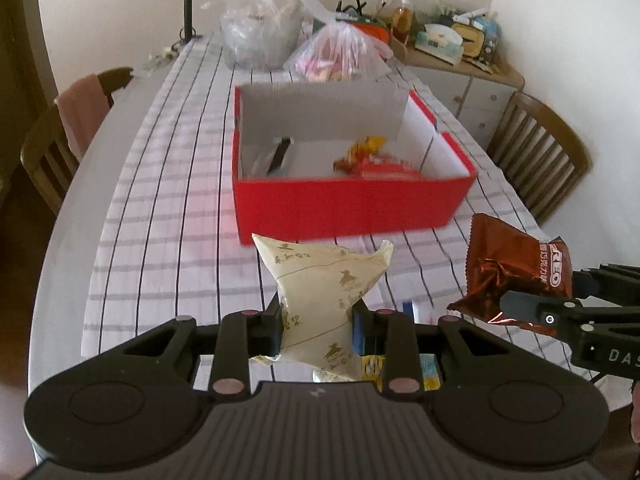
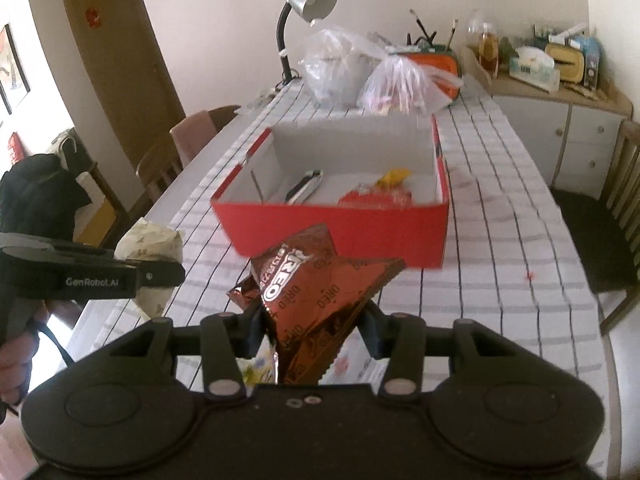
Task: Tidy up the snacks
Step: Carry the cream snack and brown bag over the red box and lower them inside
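My left gripper (image 1: 316, 326) is shut on a cream snack packet (image 1: 324, 280) with gold print, held above the table in front of the red box (image 1: 352, 208). My right gripper (image 2: 314, 326) is shut on a brown Oreo packet (image 2: 316, 288), also held above the table before the red box (image 2: 332, 228). The Oreo packet also shows in the left wrist view (image 1: 516, 272), to the right of the cream packet. The cream packet shows in the right wrist view (image 2: 154, 240) at the left. The box holds a black-and-silver packet (image 2: 306, 188), a red packet (image 2: 376, 200) and a yellow snack (image 2: 394, 176).
A striped cloth (image 1: 168, 200) covers the table. Loose snack packets (image 1: 424, 372) lie on it under the grippers. Two plastic bags (image 1: 336, 52) and a desk lamp (image 2: 304, 4) stand behind the box. Wooden chairs (image 1: 540, 156) flank the table. A cluttered cabinet (image 2: 560, 104) stands at the back right.
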Demonstrator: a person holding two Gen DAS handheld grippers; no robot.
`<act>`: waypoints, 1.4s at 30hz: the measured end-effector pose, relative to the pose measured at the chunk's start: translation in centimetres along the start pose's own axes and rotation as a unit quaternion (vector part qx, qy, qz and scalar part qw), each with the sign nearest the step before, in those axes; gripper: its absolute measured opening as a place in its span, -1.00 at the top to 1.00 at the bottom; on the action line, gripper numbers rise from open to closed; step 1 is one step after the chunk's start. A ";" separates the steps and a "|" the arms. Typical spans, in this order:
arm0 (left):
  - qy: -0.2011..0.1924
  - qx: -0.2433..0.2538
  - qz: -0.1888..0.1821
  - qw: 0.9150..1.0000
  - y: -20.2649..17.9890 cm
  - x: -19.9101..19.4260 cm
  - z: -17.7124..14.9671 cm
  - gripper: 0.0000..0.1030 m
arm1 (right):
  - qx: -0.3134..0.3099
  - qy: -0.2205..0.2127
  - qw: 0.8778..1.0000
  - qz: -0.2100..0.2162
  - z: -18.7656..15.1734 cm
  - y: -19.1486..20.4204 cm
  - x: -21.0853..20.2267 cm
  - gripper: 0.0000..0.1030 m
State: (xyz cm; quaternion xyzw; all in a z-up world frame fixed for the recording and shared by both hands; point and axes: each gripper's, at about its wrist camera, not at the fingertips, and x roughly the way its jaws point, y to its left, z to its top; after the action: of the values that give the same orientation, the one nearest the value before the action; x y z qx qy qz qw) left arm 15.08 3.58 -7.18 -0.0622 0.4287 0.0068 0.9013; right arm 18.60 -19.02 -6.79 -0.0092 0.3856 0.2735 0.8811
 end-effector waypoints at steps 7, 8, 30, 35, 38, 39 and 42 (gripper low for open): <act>-0.013 0.009 0.014 1.000 -0.8 1.5 4.2 0.41 | -0.010 -0.012 1.000 -0.006 4.0 -1.3 2.3 0.11; -0.013 0.010 0.017 1.000 -0.9 1.9 4.8 0.41 | -0.012 -0.013 1.000 -0.007 4.4 -1.5 2.6 0.11; 0.026 -0.003 0.087 0.996 -0.9 11.5 14.5 0.41 | 0.007 0.023 1.000 -0.014 11.7 -7.1 13.0 0.11; 0.048 -0.004 0.101 0.994 -1.0 13.8 15.3 0.41 | -0.002 0.043 0.999 -0.011 12.0 -7.1 15.4 0.10; 0.062 -0.006 0.109 0.992 -1.1 15.1 15.7 0.41 | -0.009 0.054 0.998 -0.009 11.9 -7.1 16.5 0.10; 0.068 -0.006 0.113 0.991 -1.1 15.5 15.7 0.41 | -0.011 0.058 0.998 -0.009 11.8 -7.1 16.9 0.10; 0.090 -0.007 0.119 0.989 -1.1 16.8 15.8 0.41 | -0.012 0.069 0.997 -0.011 11.5 -7.3 17.9 0.09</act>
State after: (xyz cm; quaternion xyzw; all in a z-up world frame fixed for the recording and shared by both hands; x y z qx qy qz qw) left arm 37.97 3.65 -10.26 -0.0173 0.5120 0.1118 0.8515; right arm 39.82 -14.08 -12.35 -0.0428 0.4424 0.2675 0.8549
